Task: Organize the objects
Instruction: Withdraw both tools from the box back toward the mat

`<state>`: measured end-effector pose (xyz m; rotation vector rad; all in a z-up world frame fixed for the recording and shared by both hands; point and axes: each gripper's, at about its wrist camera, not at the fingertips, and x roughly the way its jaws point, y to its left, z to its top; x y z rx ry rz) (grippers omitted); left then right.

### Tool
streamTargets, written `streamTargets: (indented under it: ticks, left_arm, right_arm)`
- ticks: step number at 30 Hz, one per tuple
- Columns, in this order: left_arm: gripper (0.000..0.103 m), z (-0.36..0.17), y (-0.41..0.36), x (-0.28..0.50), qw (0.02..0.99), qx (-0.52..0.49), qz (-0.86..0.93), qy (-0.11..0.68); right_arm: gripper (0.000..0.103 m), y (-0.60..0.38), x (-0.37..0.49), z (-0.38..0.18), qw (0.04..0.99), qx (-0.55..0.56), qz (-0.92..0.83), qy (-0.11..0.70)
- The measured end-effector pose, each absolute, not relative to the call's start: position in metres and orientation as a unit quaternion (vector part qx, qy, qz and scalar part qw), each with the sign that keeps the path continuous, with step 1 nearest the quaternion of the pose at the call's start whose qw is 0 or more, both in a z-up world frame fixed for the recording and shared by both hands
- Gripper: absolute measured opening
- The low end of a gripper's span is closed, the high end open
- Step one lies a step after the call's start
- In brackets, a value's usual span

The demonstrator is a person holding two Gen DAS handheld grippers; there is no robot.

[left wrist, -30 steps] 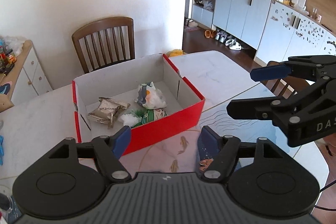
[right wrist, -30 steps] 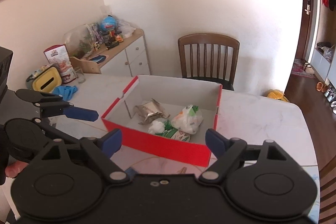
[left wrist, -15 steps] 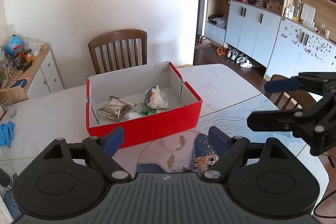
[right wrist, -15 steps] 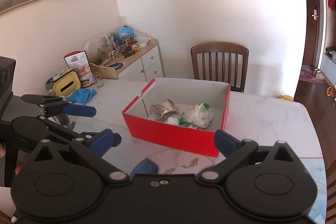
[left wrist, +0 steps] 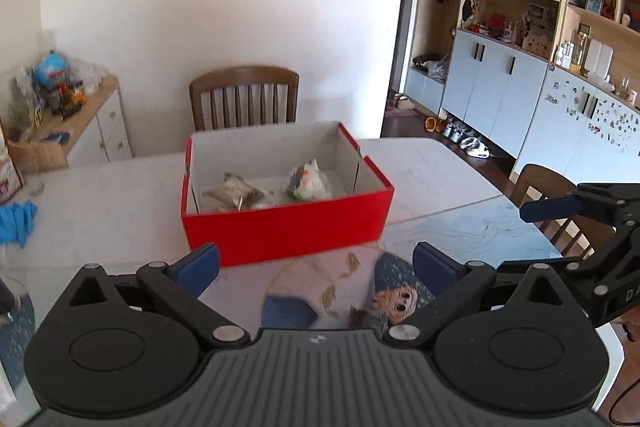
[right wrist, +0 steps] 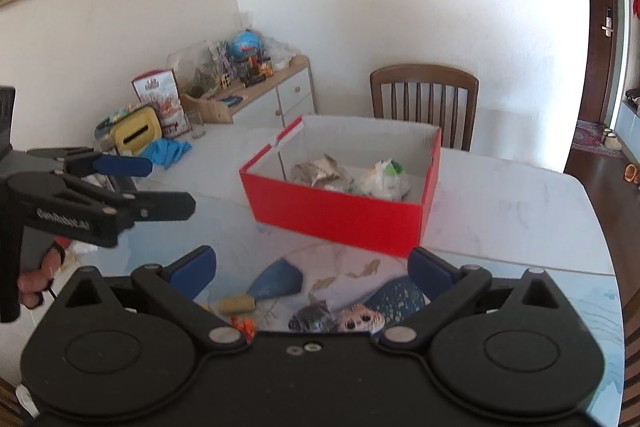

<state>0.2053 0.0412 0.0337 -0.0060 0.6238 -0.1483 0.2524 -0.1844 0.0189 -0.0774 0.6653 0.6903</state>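
White walls and a wooden chair [left wrist: 244, 97] stand behind the worktop [left wrist: 104, 195], where a red box [left wrist: 286, 223] sits open with a crumpled silver packet [left wrist: 236, 191] and a white-and-green bag [left wrist: 310, 183] lying inside it. Both tools have just been opening: the left tool [left wrist: 316, 261] and the right tool [right wrist: 312, 265] now stand spread wide with nothing between their fingers, both short of the box. Near the right tool, small things lie on the printed mat [right wrist: 360, 279], among them a yellowish roll [right wrist: 237, 305] and something orange [right wrist: 245, 325] too blurred to name. The roll could roll away if a finger nudges it before closing. With the two tools side by side, they may knock each other, or bump the light box and shove it across the smooth worktop.
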Motion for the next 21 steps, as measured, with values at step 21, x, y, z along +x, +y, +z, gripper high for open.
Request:
streamTargets:
  ticks: [21]
  left_arm:
    - [0.103, -0.076, 0.064, 0.185, 0.929, -0.016, 0.029, 0.369]
  right_arm:
    - [0.091, -0.164, 0.245, -0.086, 0.864, -0.078, 0.286, 0.406]
